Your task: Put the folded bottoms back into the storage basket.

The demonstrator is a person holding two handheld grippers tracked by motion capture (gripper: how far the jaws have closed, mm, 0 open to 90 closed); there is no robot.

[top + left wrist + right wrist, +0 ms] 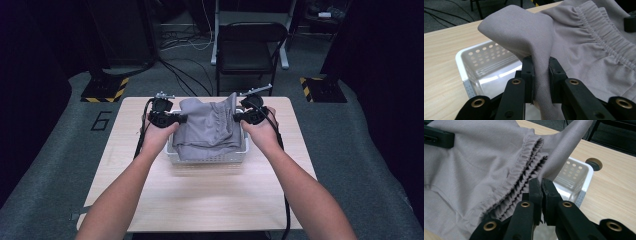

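Observation:
A grey garment [210, 127] with an elastic waistband lies folded over a white perforated basket [207, 159] in the middle of the wooden table. My left gripper [175, 118] is shut on the garment's left edge; in the left gripper view a fold of grey cloth [540, 75] is pinched between my left gripper [541, 67] jaws. My right gripper [239, 117] is shut on the right edge near the waistband, and the right gripper view has grey cloth [499, 170] clamped in my right gripper [541, 187]. Both hold the cloth just above the basket.
The basket's white wall [477, 66] and its far corner [579, 175] stand under the cloth. A round cable hole [594, 163] is in the table [210, 200] beside it. A black folding chair [247, 50] stands behind the table, with cables on the floor.

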